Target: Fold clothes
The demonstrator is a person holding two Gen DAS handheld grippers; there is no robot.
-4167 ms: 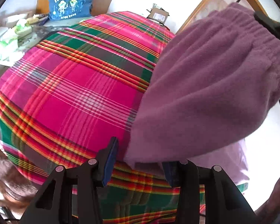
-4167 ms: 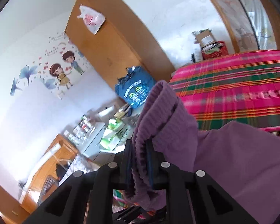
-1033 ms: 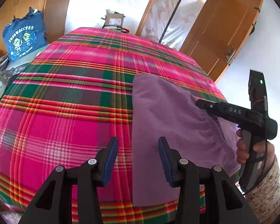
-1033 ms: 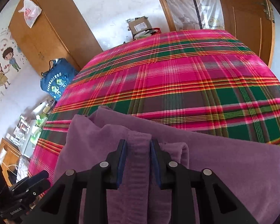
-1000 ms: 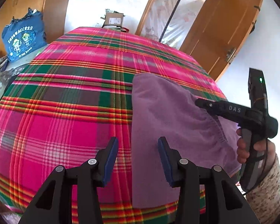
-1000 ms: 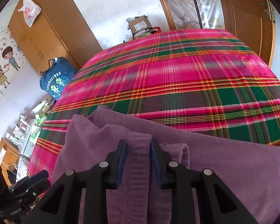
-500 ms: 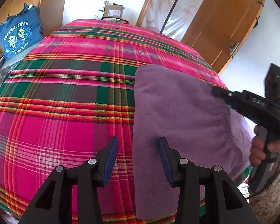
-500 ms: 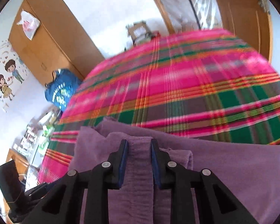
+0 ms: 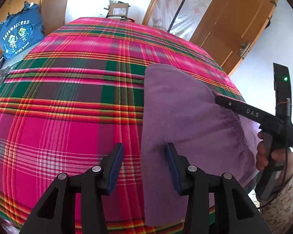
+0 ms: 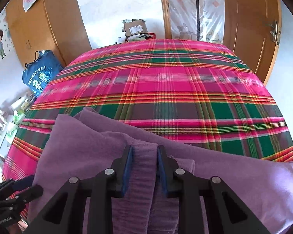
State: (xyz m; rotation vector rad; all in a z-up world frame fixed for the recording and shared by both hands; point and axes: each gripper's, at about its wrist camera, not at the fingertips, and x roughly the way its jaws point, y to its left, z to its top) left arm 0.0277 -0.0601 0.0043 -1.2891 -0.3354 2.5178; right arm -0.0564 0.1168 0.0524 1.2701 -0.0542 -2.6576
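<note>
one word, "das", is printed in white on the right gripper (image 9: 219,99). its jaws pinch the ribbed edge of the soft purple clothes (image 10: 84,148), which lie folded on the pink and green checked blanket (image 9: 68,97). the left gripper (image 9: 144,156) is spread wide over the cloth's edge, holding nothing. a blue bag (image 9: 17,37) reads "acc".

Bright, sharp daylight (strong fisheye bending, dark corners)
</note>
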